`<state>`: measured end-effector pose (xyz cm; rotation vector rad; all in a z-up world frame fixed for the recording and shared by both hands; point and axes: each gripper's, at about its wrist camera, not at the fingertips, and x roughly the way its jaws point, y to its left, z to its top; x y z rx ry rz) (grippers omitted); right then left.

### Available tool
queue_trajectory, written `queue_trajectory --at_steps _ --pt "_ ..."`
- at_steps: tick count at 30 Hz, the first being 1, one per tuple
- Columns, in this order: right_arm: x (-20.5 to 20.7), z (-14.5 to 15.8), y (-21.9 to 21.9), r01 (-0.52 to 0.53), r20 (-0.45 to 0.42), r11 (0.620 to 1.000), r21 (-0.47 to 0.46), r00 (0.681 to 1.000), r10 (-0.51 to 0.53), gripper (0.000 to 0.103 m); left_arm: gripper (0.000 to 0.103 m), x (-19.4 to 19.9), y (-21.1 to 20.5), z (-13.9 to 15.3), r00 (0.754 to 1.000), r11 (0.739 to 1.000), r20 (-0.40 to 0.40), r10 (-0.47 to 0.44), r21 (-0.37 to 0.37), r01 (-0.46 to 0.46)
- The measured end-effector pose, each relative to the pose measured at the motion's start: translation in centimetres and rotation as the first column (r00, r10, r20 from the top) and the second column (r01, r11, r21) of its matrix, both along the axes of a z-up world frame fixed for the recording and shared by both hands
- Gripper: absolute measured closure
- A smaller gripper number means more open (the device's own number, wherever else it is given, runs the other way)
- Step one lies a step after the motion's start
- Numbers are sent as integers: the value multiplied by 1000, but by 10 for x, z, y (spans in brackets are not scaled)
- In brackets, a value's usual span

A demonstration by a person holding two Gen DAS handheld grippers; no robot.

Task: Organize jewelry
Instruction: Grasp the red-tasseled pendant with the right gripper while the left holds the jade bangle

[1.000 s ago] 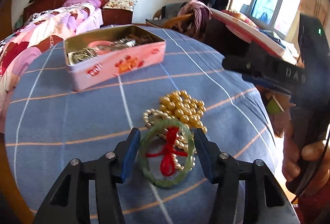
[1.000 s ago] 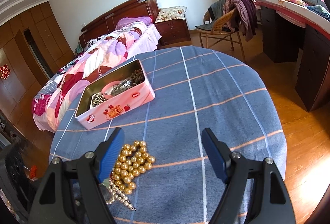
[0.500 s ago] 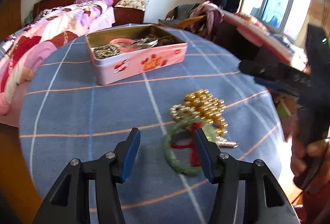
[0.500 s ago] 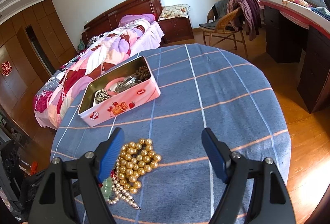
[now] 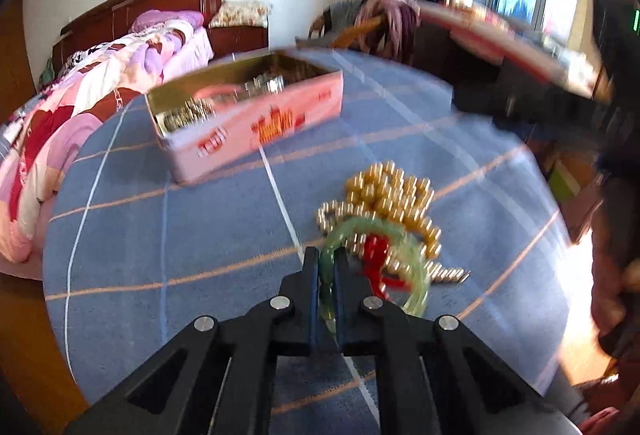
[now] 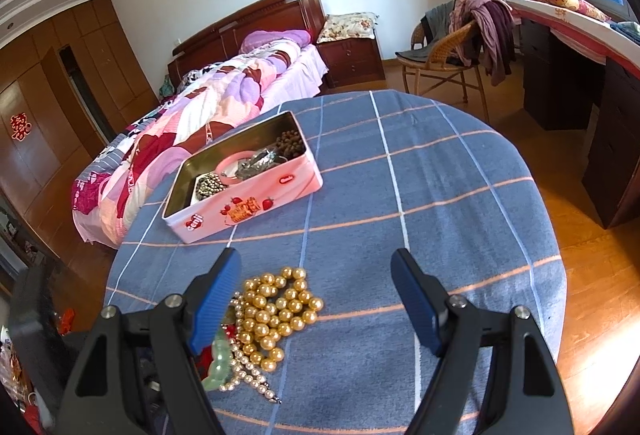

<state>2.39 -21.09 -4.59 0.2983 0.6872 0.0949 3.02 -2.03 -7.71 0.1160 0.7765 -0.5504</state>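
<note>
The left gripper (image 5: 328,267) is clenched on the green bangle (image 5: 416,267) near the gold beads (image 6: 280,311); the right gripper (image 6: 316,303) stands released above the table.

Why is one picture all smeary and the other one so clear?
Left wrist view: motion blur smears the pink tin, gold beads and window, though the claw pinching the green bangle looks sharper. Right wrist view: sharp all over, edges bent by the fisheye lens, sun glare on the floor.

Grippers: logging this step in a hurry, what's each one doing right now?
Left gripper: shut on the green bangle.
Right gripper: open, holding nothing, above the gold bead necklace.
</note>
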Motion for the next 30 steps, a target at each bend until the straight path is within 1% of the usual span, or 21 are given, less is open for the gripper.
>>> queue_trajectory --at_steps 1,2,4,6,8,11,13,16,17,19,20,21,22,23,25,27,28,30 --pt "0 0 1 -9 -2 1000 3 1000 9 25 98 -1 7 6 1000 999 14 6 -36 -6" --pt "0 -2 2 -22 -8 1000 6 1000 22 29 98 -2 14 12 999 998 32 18 -63 -16" --pt "1 -5 7 -45 -19 999 12 999 46 36 98 -1 28 20 997 993 51 59 -102 -53" --pt "1 -10 16 -100 -32 995 17 994 100 50 98 4 47 26 994 983 37 105 -152 -98" --pt "0 -14 29 -167 -47 986 17 985 167 57 98 6 57 30 991 976 28 129 -180 -122" --pt "-2 -20 48 -228 -63 974 1 972 228 57 98 7 65 32 985 973 41 166 -170 -157" --pt "-3 -24 66 -284 -77 959 -6 956 283 57 98 8 69 32 983 969 29 180 -178 -172" --pt "-4 -31 89 -346 -107 937 -49 935 339 57 98 9 72 30 982 967 21 188 -177 -181" --pt "-4 -34 94 -357 -120 932 -60 930 348 57 98 9 73 29 982 967 18 189 -177 -183" --pt "-1 -44 104 -374 -155 923 -91 921 358 61 98 9 73 28 981 965 10 192 -183 -187" --pt "-2 -46 106 -376 -159 921 -105 920 357 67 98 9 74 28 981 965 8 192 -184 -187" --pt "-1 -49 108 -380 -166 917 -122 918 359 75 98 9 75 28 981 964 7 194 -185 -189" --pt "-1 -50 109 -379 -176 915 -140 919 354 81 98 9 77 27 980 963 4 198 -188 -194" --pt "-1 -50 108 -370 -173 915 -161 923 343 88 98 11 78 28 980 962 0 201 -191 -197" --pt "0 -49 102 -363 -181 919 -153 925 335 90 98 11 80 27 978 959 -9 206 -198 -204" --pt "0 -48 96 -340 -180 927 -157 933 311 93 98 11 82 27 978 957 -12 209 -204 -207" --pt "1 -47 92 -327 -178 934 -145 937 300 94 98 11 82 27 978 956 -12 209 -206 -207" --pt "1 -40 80 -307 -158 949 -76 943 293 94 98 10 83 27 978 956 -10 208 -211 -205"
